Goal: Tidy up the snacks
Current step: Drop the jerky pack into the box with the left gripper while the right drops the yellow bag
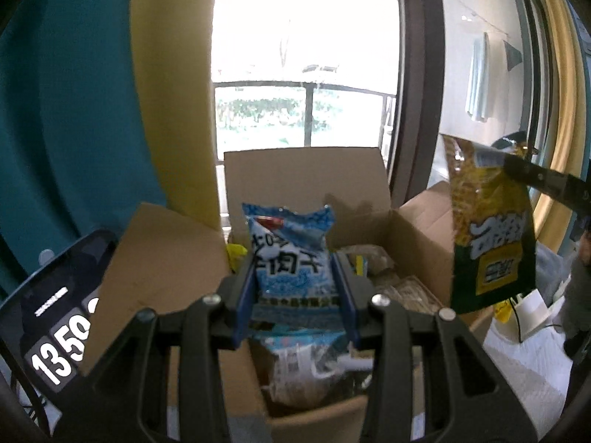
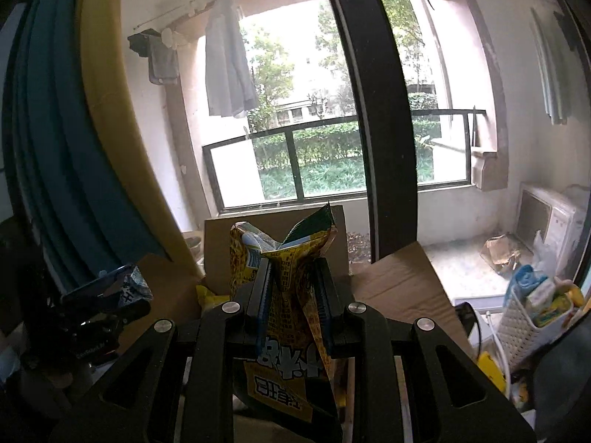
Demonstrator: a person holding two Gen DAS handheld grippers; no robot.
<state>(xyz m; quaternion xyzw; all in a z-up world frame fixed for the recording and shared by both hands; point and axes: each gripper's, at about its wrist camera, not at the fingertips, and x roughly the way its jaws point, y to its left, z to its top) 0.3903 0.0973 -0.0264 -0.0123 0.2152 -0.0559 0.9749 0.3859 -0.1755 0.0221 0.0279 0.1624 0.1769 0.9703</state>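
Blue-and-white snack bag crinkled between left fingers, printed black.

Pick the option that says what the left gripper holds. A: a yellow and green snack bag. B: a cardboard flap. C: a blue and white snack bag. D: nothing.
C: the left gripper is clamped on the blue and white snack bag above the open cardboard box.

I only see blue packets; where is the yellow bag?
The yellow bag is pinched in the right hand-held gripper, hanging above the open cardboard box, right of the blue packet.
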